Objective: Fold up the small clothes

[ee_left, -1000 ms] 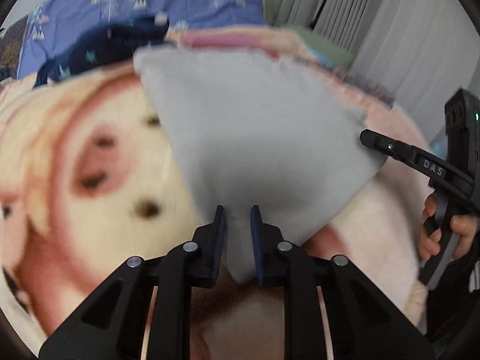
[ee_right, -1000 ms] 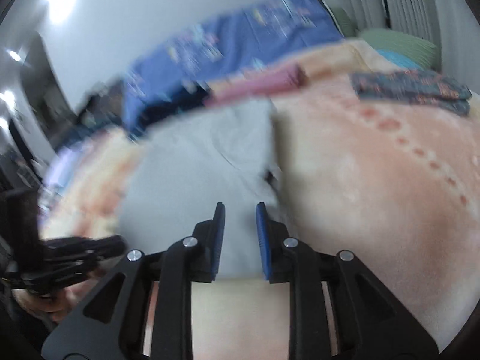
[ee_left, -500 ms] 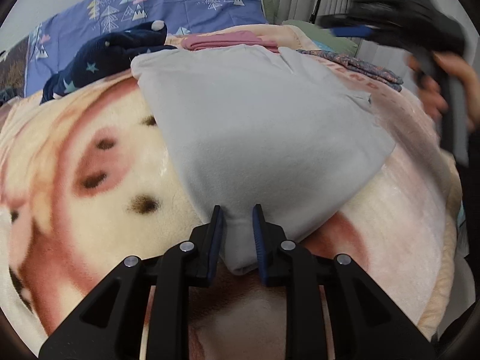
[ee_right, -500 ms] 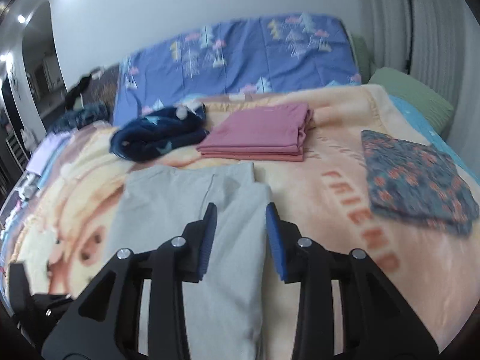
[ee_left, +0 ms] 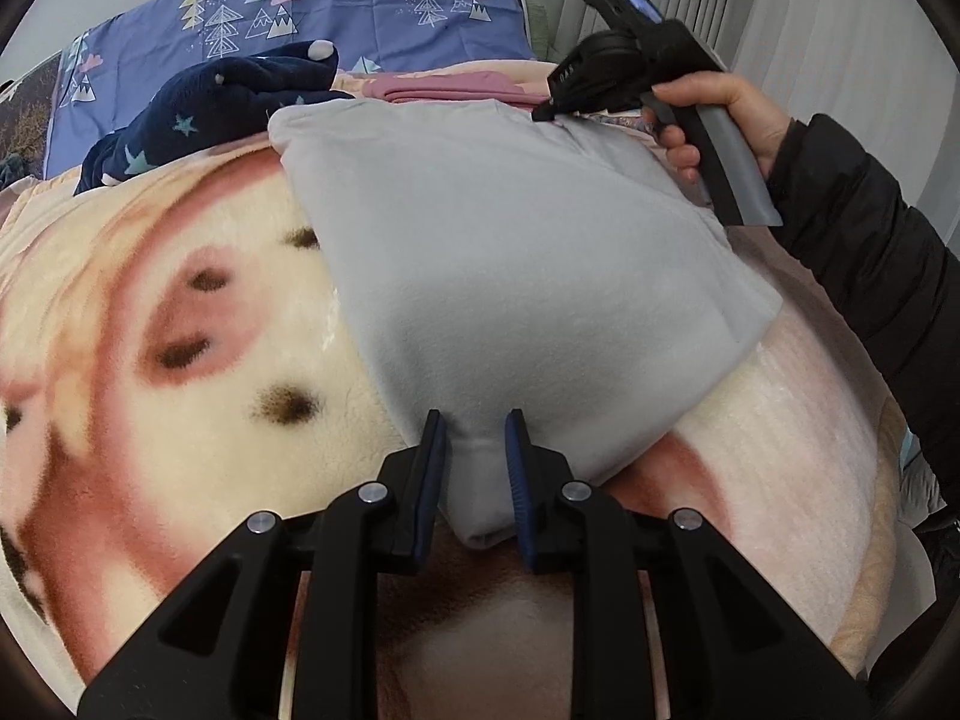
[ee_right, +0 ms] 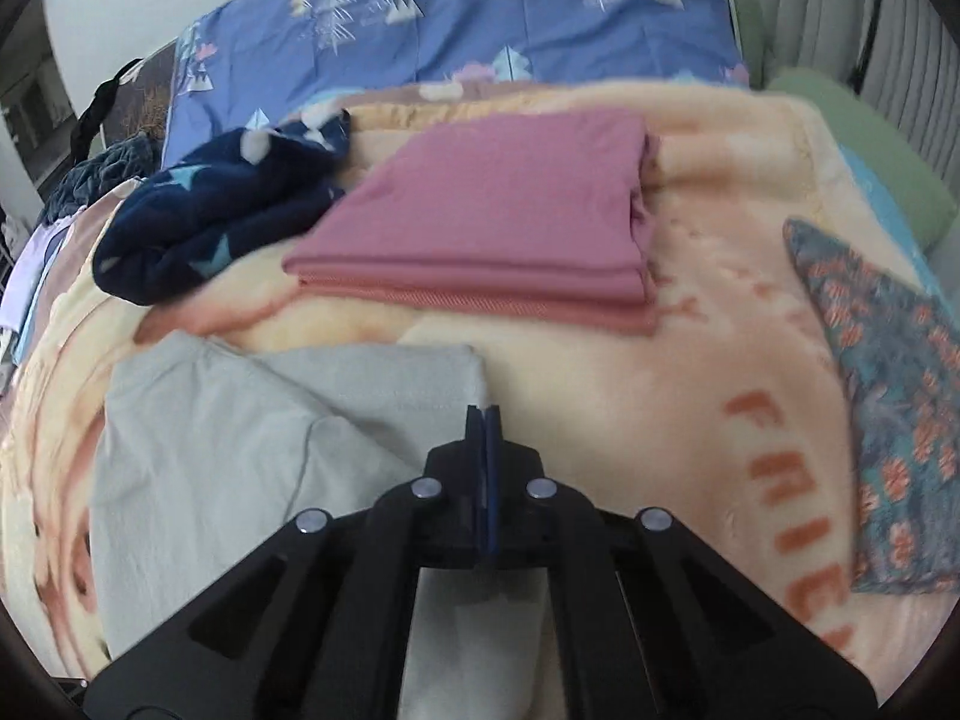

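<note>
A grey garment (ee_left: 510, 252) lies folded on the plush blanket (ee_left: 150, 390). My left gripper (ee_left: 474, 420) is shut on its near corner, and the cloth fills the gap between the pads. At the garment's far right corner, my right gripper (ee_left: 543, 114) touches the edge with its tips, held by a hand (ee_left: 720, 114) in a black sleeve. In the right wrist view the right gripper (ee_right: 483, 409) has its jaws pressed together on that corner of the grey garment (ee_right: 210, 450); how much cloth is pinched is hard to tell.
A folded pink stack (ee_right: 498, 222) lies just beyond the grey garment. A crumpled navy star-print garment (ee_right: 210, 216) lies to its left. A folded blue floral cloth (ee_right: 888, 372) sits at the right. A blue tree-print pillow (ee_right: 480, 12) and a green pillow (ee_right: 870, 138) lie behind.
My right gripper travelled from the garment's near right side to its far right corner, opened on the way, then closed there. The left gripper kept its hold and did not move.
</note>
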